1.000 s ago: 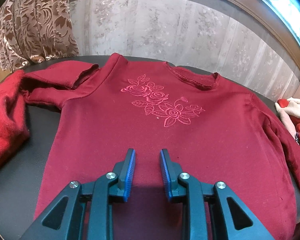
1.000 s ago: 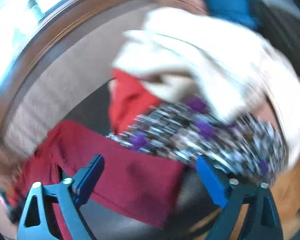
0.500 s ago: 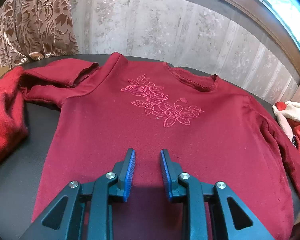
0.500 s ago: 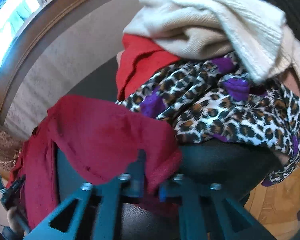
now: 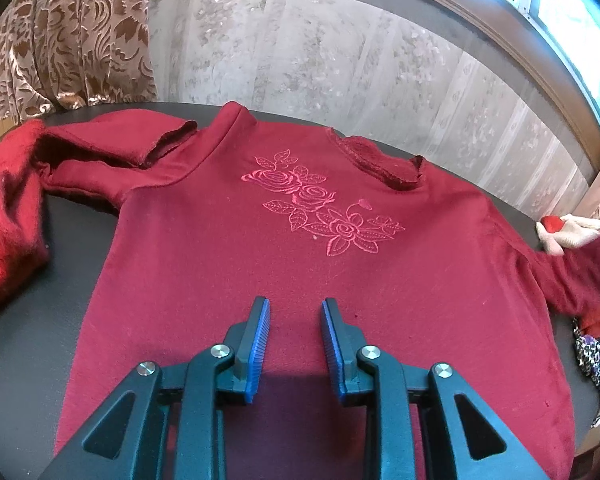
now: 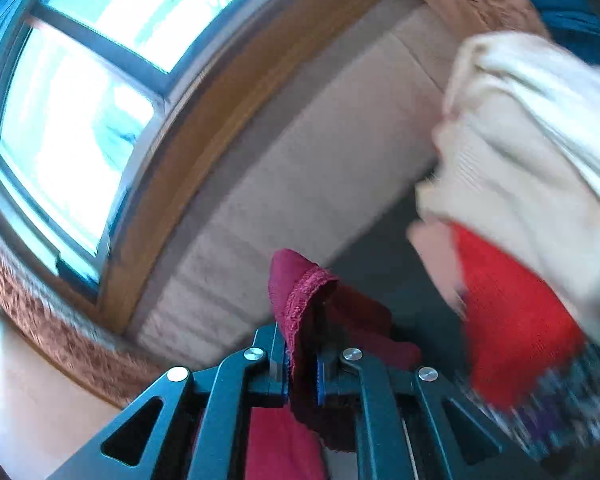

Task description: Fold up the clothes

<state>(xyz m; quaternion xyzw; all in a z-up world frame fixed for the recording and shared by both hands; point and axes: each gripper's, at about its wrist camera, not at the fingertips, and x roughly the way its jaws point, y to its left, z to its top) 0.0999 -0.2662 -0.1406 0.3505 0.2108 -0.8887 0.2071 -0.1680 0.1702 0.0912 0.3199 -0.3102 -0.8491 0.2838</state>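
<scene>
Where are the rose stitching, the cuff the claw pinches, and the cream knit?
Roses (image 5: 322, 204): left wrist view, on the middle bloom.
Cuff (image 6: 302, 292): right wrist view, on its hemmed edge above the right claw (image 6: 302, 380).
Cream knit (image 6: 540, 140): right wrist view, on its ribbed side.

A dark red long-sleeved knit top (image 5: 300, 272) with pink embroidered roses (image 5: 320, 204) lies flat, face up, on the dark table (image 5: 24, 320), its far-left sleeve (image 5: 112, 152) folded inward and its right sleeve cuff (image 6: 304, 292) lifted.

daylight from window (image 6: 72, 128), blown out | right wrist view motion-blurred | left sharp | fisheye-bent edges
</scene>
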